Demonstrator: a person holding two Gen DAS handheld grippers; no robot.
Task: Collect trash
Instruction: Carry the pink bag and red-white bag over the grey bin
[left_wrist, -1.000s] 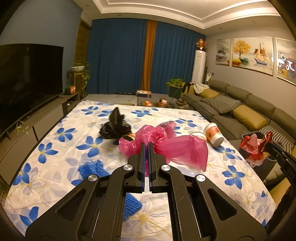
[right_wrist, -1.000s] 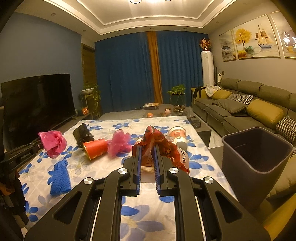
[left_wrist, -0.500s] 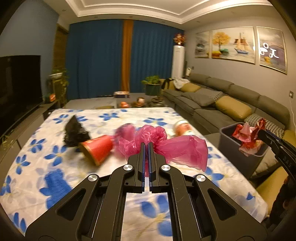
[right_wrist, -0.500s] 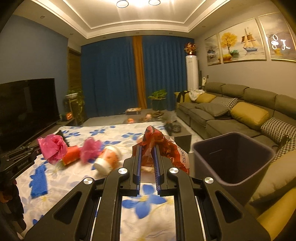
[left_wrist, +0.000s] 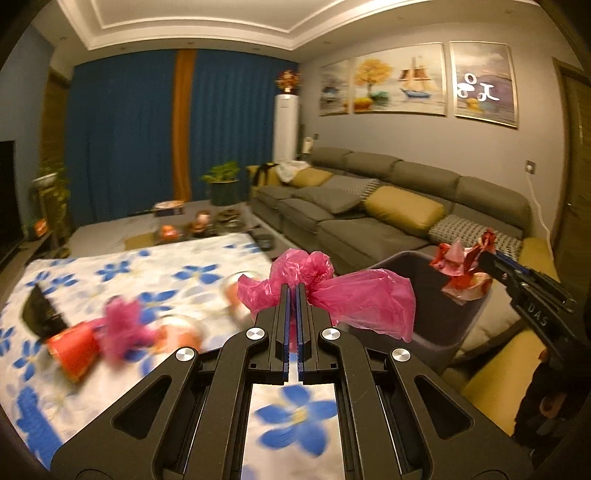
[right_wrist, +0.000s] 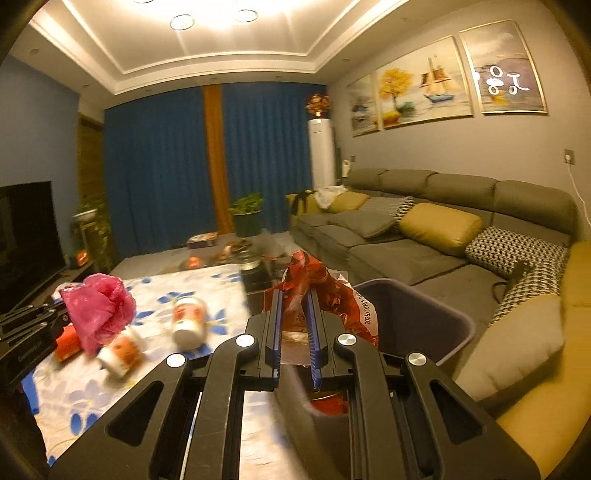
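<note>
Left wrist view shows the grey sofa (left_wrist: 388, 206) along the wall, then the flowered tablecloth (left_wrist: 122, 273), then the dark bin (left_wrist: 439, 325) between them. Over the bin's near rim the left gripper (left_wrist: 293, 291) pinches a pink plastic bag (left_wrist: 354, 299), jaws nearly together. Above the bin's far side the right gripper (right_wrist: 295, 295) clamps a crumpled red wrapper (right_wrist: 328, 291). Cups (right_wrist: 188, 323) lie blurred on the cloth.

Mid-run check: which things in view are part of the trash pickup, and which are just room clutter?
Job:
- pink plastic bag, held by left gripper
- red wrapper, held by right gripper
- dark bin
- red cup, pink wad, white cups, black bag on the floral cloth

Clutter:
- sofa
- potted plant
- paintings
</note>
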